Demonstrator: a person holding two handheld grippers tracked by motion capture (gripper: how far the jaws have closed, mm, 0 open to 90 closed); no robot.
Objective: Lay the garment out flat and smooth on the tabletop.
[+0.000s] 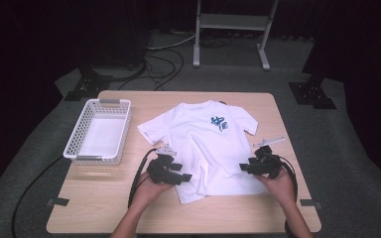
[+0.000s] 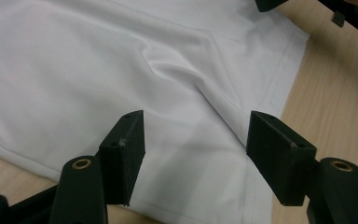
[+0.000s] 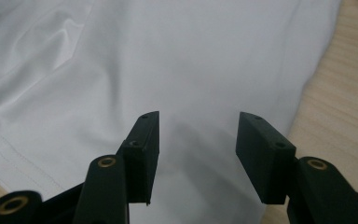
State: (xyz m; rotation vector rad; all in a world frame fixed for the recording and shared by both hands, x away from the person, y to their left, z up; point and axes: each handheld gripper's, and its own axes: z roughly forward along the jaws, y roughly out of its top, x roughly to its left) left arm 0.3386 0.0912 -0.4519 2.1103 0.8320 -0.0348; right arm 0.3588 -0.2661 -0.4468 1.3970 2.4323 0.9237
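Hovering with jaws apart and empty, left tool (image 1: pixel 174 171) and right tool (image 1: pixel 250 166) flank the white T-shirt (image 1: pixel 208 144); the high view adds a white basket (image 1: pixel 79 139) holding nothing.

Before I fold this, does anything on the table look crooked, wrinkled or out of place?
Slightly. The white short-sleeved T-shirt with a blue print lies skewed to the wooden table edges, and a creased ridge runs across its lower fabric. The white perforated plastic basket sits upright and looks fine.
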